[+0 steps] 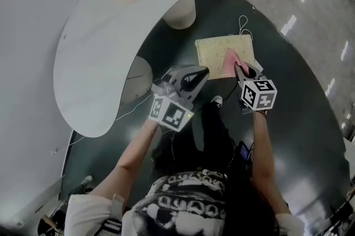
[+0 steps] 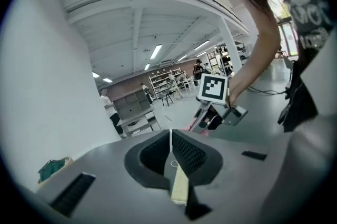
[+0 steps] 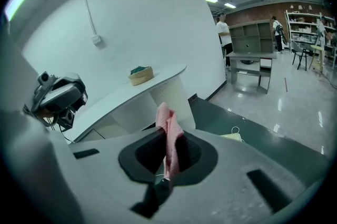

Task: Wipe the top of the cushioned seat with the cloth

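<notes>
Pinching cloth (image 3: 167,125), right gripper (image 1: 239,68) hangs over cushioned seat (image 1: 213,51) in head view.

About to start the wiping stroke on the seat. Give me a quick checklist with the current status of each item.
1. Cloth clamped in right gripper: ok, jaws shut on it.
2. Cloth over the cushioned seat: ok, by the head view.
3. Cloth touching the seat top: cannot tell.
4. Left gripper off the seat top: ok. It is shut, empty and held by the seat's left edge.
5. Seat top free of other items: ok.
</notes>
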Demonstrator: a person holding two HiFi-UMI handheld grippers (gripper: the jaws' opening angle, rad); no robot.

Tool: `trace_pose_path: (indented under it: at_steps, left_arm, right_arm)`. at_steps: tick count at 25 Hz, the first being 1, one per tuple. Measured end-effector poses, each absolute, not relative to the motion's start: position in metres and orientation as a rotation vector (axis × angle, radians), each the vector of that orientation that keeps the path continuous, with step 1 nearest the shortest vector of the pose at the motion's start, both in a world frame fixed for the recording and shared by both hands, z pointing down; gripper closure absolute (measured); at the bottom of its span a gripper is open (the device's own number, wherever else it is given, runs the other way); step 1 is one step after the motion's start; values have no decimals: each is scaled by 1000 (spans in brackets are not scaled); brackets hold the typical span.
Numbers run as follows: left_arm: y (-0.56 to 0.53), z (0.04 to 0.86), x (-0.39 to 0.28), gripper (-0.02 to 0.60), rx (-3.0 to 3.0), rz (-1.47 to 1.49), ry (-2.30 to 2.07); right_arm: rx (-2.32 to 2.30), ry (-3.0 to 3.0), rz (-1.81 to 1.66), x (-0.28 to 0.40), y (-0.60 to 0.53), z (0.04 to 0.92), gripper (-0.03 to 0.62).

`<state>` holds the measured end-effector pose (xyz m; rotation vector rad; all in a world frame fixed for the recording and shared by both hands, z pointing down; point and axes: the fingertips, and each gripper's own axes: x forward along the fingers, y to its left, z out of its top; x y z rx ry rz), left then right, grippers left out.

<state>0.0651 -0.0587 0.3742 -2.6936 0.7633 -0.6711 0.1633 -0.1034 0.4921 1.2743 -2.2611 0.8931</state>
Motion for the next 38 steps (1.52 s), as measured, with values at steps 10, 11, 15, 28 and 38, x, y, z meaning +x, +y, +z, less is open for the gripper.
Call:
trace_pose_path:
  at_steps: [10,11,15,28,38]
  left_arm:
    - [-138,450,25,568,-2631,-746,568]
    - [-145,458,21,568,-2636,-749,566]
    - [-165,496,7,568,-2657,-770,574]
    - [-201,587,-20,568,-2720,-845,656]
    - [-193,590,10,568,-2710,-845,584]
  right_arm:
    - [1176,-2102,964,107,-187,614,585]
    - [1158,-2085,968,100,-193,630,585]
    - [1093,-2011,1006,78,-206,695,585]
    - [926,-1882,986,55,-206,822,585]
    - [1047,-1794,912,139,-220,827,585]
